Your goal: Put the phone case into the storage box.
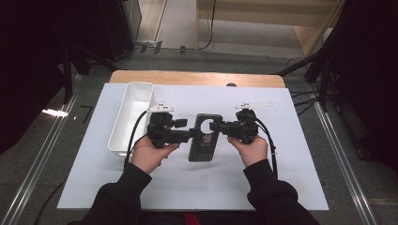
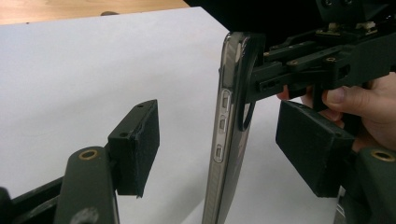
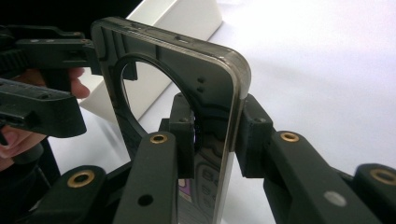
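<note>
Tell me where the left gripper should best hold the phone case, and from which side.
Probably the long side edges of the phone case, below the big round camera hole. It stands on edge between the open pads of the left gripper, so closing flat on its two broad faces suits. The right gripper already clamps the end near that hole.

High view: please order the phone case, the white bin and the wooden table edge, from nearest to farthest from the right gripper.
1. phone case: clamped in the right gripper.
2. white bin: far left, beyond the left gripper.
3. wooden table edge: along the back.
</note>
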Demonstrator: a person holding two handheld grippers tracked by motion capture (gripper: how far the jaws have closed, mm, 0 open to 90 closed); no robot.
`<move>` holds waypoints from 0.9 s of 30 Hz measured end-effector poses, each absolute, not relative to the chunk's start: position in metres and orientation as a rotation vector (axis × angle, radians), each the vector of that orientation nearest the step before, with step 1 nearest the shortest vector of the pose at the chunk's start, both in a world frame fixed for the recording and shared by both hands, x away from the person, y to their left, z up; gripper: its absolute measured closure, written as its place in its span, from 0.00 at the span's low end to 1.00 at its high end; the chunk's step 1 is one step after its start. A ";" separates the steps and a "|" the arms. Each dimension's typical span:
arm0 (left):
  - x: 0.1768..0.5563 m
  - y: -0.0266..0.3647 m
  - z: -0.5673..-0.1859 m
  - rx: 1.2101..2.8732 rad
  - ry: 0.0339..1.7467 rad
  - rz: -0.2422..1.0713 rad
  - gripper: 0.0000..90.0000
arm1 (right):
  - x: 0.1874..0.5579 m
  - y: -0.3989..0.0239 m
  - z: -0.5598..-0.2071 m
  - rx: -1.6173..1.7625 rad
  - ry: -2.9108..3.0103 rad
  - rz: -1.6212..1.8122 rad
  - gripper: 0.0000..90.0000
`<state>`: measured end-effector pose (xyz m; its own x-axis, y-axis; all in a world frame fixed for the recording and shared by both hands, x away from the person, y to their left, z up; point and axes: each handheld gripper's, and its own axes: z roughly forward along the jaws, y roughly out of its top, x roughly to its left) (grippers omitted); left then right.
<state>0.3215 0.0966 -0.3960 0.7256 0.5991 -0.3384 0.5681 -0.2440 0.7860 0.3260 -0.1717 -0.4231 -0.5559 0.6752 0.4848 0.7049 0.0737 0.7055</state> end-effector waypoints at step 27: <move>0.333 0.099 -0.400 1.930 1.001 0.183 0.36 | 0.339 -0.146 -0.424 -1.575 -2.325 -1.423 0.78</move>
